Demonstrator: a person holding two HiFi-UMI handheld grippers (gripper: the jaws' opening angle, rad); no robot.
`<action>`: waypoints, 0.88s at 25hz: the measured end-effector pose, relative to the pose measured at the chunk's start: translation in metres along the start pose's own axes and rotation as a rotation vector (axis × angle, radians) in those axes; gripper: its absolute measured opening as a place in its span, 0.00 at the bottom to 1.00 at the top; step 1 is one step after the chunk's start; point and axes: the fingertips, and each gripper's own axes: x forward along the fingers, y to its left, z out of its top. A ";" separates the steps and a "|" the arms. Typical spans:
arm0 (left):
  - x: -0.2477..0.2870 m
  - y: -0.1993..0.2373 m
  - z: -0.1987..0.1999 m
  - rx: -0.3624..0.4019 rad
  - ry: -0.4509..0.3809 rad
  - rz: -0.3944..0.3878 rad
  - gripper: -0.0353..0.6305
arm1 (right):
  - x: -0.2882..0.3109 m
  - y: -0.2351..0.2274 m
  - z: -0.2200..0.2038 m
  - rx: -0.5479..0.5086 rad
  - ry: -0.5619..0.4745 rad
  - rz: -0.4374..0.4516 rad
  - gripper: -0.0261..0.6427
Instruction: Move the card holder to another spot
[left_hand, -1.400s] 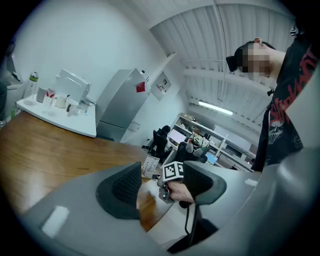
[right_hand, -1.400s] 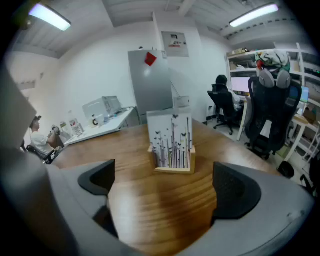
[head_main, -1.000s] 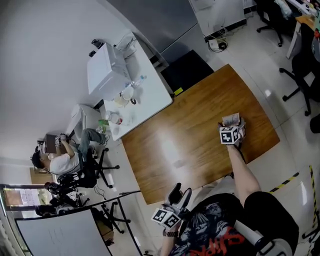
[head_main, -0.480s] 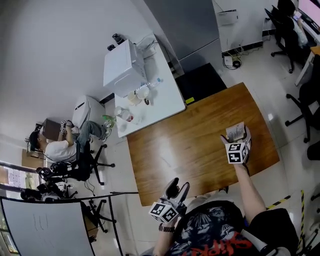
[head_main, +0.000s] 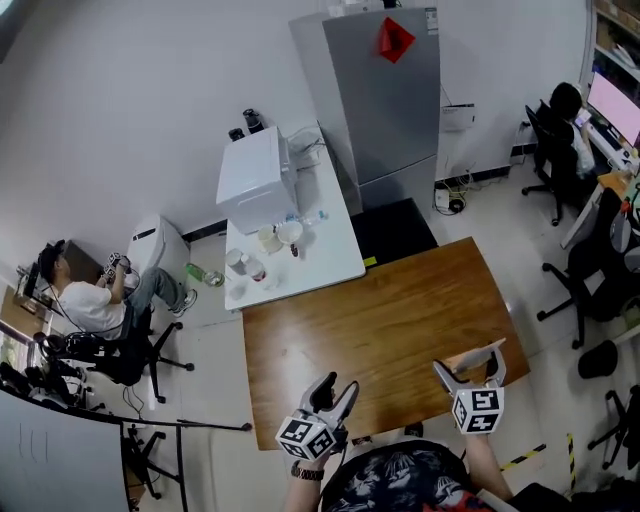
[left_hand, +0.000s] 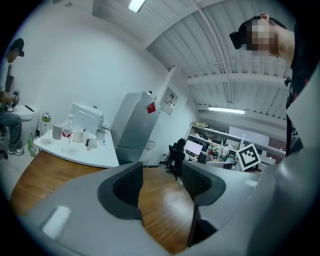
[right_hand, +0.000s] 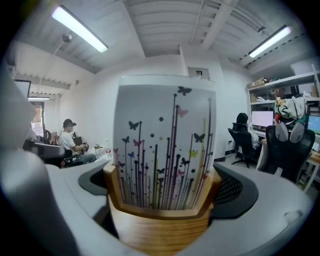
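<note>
The card holder (right_hand: 160, 227) is a small wooden stand with a white card (right_hand: 162, 140) in it, printed with butterflies and thin stems. My right gripper (right_hand: 162, 189) is shut on its wooden sides. In the head view, the right gripper (head_main: 468, 362) holds the card holder (head_main: 470, 355) over the near right edge of the brown wooden table (head_main: 370, 310). My left gripper (head_main: 336, 386) hangs at the table's near edge, left of the right one. The left gripper (left_hand: 162, 177) is open, with only the tabletop (left_hand: 162, 210) showing between its jaws.
A white table (head_main: 330, 250) carrying a white box (head_main: 255, 178), cups and bottles adjoins the wooden table's far left. A grey fridge (head_main: 385, 100) stands behind. One person (head_main: 90, 300) sits at the left. Office chairs (head_main: 590, 270) and another seated person (head_main: 565, 110) are at the right.
My right gripper has carried the card holder from the table's right part back toward me, to the near edge. The head view has swung up. The left gripper stays near the front edge.
</note>
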 end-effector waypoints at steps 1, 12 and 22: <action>-0.001 0.001 0.003 0.006 0.004 -0.005 0.41 | -0.010 0.006 0.004 0.000 -0.004 0.005 0.90; -0.015 0.014 -0.002 0.032 0.012 0.050 0.36 | -0.046 0.019 0.021 -0.002 -0.040 -0.044 0.90; -0.033 0.035 -0.016 -0.002 0.024 0.113 0.36 | -0.054 0.053 0.038 -0.036 -0.064 0.031 0.91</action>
